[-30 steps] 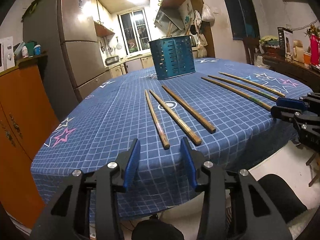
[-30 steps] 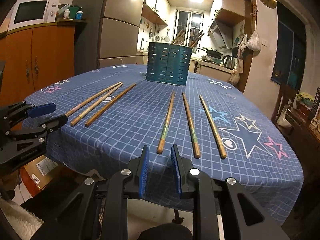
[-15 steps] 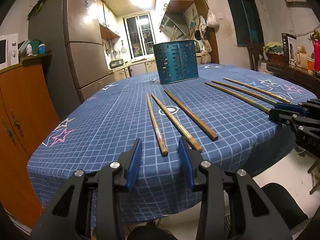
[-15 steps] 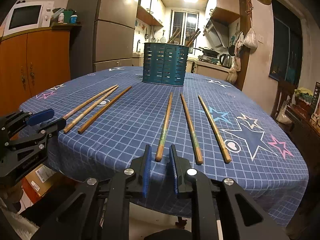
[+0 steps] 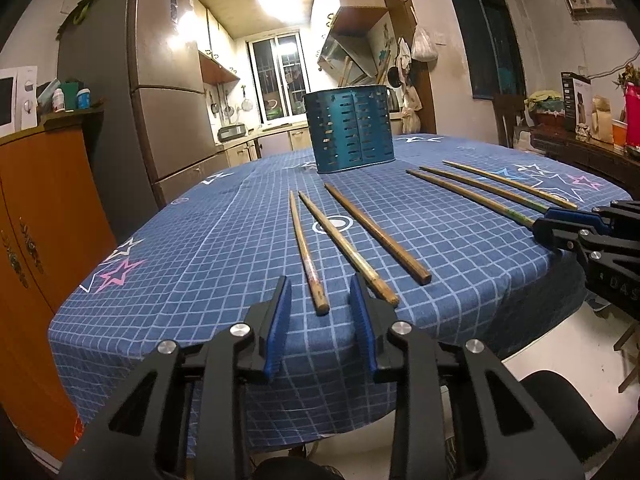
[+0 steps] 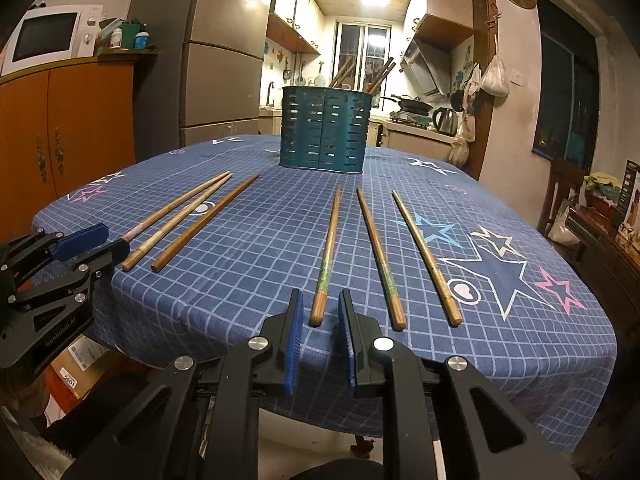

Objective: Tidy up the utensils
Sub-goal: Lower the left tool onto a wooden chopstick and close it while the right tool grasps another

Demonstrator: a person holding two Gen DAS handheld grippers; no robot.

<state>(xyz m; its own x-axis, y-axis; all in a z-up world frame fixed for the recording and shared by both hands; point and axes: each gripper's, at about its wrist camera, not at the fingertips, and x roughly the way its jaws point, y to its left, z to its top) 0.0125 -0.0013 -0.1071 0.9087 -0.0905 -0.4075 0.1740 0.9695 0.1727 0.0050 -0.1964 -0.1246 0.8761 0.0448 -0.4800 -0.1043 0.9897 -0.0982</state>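
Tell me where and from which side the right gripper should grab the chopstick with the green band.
Grip the green-banded chopstick at its thick near end, just short of the band, coming straight in from the table's near edge. It lies flat, lengthwise toward the holder, its butt already between the open right gripper fingers.

Over the last second the left gripper (image 5: 320,312) moves in toward the near edge of the table (image 5: 168,280), so the butt end of the leftmost chopstick (image 5: 306,248), which lay ahead of its jaws, now sits between their blue tips, and its jaws stand a little closer together than before, though still parted. The right gripper (image 6: 319,322) advances likewise, and the thick end of the green-banded chopstick (image 6: 330,248) now lies just at the mouth of its narrowly parted jaws. Both wrist views sit lower and nearer the cloth than a second ago.
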